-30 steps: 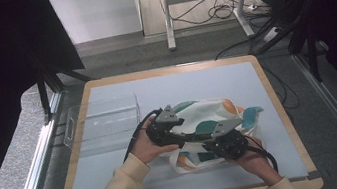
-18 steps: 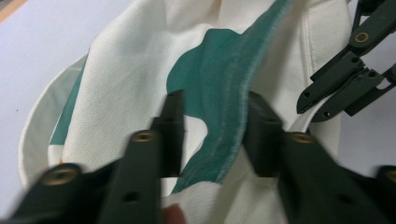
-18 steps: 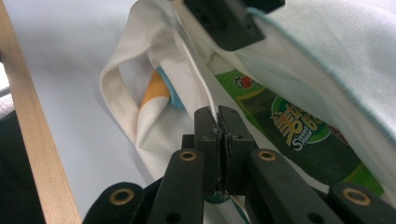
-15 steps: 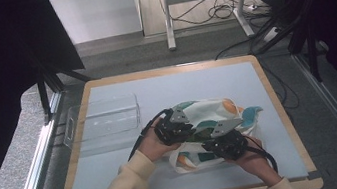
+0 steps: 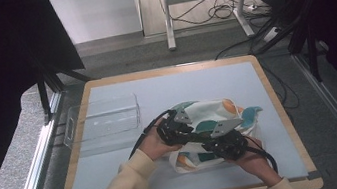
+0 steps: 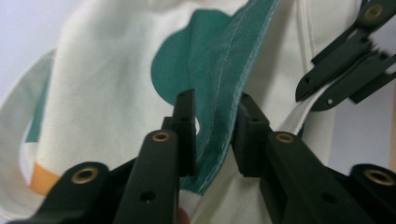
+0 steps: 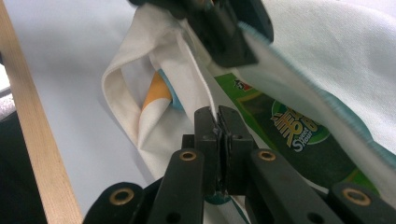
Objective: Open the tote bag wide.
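Note:
A white cloth bag (image 5: pixel 212 112) with teal and orange patches lies on the blue mat. My left gripper (image 5: pixel 176 126) is at its left rim. Its jaws have just been easing apart a little, with the teal hem (image 6: pixel 219 107) still pinched between the pads (image 6: pixel 214 100). My right gripper (image 5: pixel 224 141) is at the bag's near side, shut (image 7: pixel 217 112) on the white edge of the opening (image 7: pixel 201 70). A green printed packet (image 7: pixel 289 140) lies inside the bag. The right gripper's jaws (image 6: pixel 345 60) hold white cloth at the upper right of the left gripper view.
A clear plastic box (image 5: pixel 107 118) stands on the mat (image 5: pixel 180 85) left of the bag. A wooden rim (image 5: pixel 282 108) frames the table. Dark curtains, a desk frame and cables lie beyond the far edge.
The left gripper edged right onto the bag's rim and its jaws closed around the teal hem. The right gripper kept still, holding the white edge.

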### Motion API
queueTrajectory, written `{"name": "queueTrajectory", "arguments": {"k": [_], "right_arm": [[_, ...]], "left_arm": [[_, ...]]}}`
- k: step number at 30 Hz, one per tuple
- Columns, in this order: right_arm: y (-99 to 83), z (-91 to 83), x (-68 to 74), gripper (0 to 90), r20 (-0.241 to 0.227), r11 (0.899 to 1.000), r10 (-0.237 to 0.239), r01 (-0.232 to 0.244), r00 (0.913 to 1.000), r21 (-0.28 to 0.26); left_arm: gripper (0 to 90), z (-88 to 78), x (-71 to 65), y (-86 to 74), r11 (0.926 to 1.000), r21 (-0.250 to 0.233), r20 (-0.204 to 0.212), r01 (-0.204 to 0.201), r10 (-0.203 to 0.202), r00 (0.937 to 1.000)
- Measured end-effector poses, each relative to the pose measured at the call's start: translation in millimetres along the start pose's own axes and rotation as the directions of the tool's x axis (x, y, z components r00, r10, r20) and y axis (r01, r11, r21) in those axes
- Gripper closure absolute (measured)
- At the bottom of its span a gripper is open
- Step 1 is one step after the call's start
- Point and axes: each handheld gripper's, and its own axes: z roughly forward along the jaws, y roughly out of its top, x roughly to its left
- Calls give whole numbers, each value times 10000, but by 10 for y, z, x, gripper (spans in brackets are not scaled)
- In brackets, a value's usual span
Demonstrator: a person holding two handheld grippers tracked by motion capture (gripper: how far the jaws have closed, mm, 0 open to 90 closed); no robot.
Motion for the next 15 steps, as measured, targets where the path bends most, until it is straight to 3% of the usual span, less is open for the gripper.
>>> {"name": "queueTrajectory", "arguments": {"k": [3,5,12,15], "right_arm": [[0,1,-1,865,12,10000,12,-12,10000,3],[-5,0,-9,865,-17,10000,17,-17,10000,-33],[-6,2,3,865,-3,10000,-6,6,10000,-26],[-13,2,7,868,24,10000,-41,41,10000,-33]], "left_arm": [[759,29,0,14,10000,68,22,-38,38,10000],[849,19,1,30,9999,52,-42,-88,88,10000],[867,-58,51,72,9996,-200,-324,176,-183,9993],[868,-88,110,102,9978,-454,-607,484,-511,9968]]}}
